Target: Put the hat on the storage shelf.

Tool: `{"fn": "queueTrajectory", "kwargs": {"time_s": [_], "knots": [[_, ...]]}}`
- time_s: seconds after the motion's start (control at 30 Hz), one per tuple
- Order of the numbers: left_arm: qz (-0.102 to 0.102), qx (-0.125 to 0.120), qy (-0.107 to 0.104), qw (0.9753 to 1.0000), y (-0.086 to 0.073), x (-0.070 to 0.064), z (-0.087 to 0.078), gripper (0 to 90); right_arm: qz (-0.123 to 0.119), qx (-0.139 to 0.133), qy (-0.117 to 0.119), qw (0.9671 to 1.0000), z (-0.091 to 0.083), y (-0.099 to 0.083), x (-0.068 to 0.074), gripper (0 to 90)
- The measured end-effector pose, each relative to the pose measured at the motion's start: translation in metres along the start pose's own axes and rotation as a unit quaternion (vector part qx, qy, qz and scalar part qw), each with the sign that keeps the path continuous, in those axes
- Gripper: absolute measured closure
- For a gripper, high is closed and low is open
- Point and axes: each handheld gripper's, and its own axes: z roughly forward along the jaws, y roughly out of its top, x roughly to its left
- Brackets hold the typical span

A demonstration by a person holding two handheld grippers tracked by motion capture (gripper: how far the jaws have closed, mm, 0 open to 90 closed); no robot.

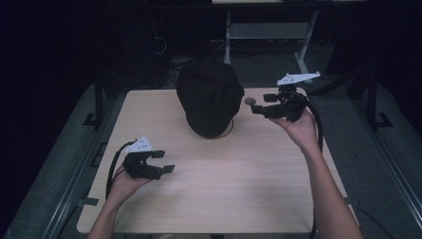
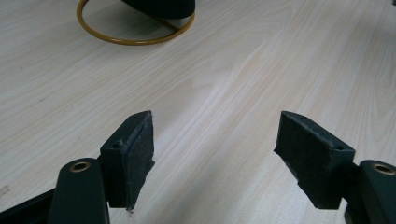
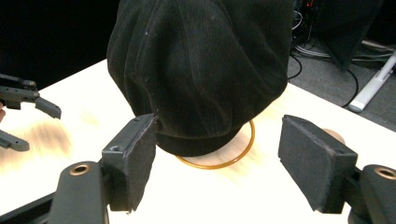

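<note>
From above I see a pale wooden table (image 1: 224, 189) in a dark room, with my two forearms coming in from the bottom edge. A black cap (image 1: 210, 97) sits toward the far middle of the table, perched on a stand whose brass-coloured ring base (image 3: 245, 149) rests on the wood. The cap covers nearly all of the stand, so I cannot make out its upright part.

My left gripper (image 1: 163, 162) is held over the near left part of the table, well apart from the cap. Along its own view, the jaws stand wide apart with bare wood between them and nothing in their grip; the ring base and the cap's lower edge are cut off at the top of that picture.

My right gripper (image 1: 263, 103) is held just to the right of the cap at the far right of the table. Its jaws are also spread wide and hold nothing; in its own view the cap (image 3: 201, 70) rises just beyond them, and I cannot tell whether the near pad touches the fabric. The left gripper shows blurred at that view's left edge.

A small round object (image 1: 250, 101) lies on the table just beside the right gripper; it is too small to identify. Beyond the table, the floor and furniture legs are lost in shadow.
</note>
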Motion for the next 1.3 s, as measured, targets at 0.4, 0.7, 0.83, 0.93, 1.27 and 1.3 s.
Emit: {"fn": "queueTrajectory", "kwargs": {"time_s": [0.4,0.7,0.83,0.93,1.27,1.3], "knots": [[-0.004,0.001,0.000,1.0000,-0.001,-0.001,0.000,27.2,0.008,0.008,-0.001,0.9999,-0.007,-0.019,-0.001,26.6],[0.001,0.002,0.001,1.0000,0.000,0.000,0.001,27.2,0.015,0.013,-0.003,0.9998,-0.014,-0.035,0.001,24.8],[-0.003,0.004,0.000,1.0000,-0.001,-0.001,0.001,27.2,0.018,0.017,-0.002,0.9997,-0.018,-0.045,0.002,23.8],[0.000,0.004,0.001,1.0000,-0.001,-0.001,0.001,27.2,0.021,0.018,-0.002,0.9996,-0.021,-0.051,0.005,23.3],[0.006,0.014,0.001,0.9999,-0.001,-0.002,0.004,27.1,0.018,0.020,0.003,0.9996,-0.033,-0.080,0.018,22.2],[0.007,0.017,0.000,0.9998,-0.001,-0.002,0.003,27.1,0.019,0.020,0.004,0.9996,-0.034,-0.085,0.021,22.2]]}}
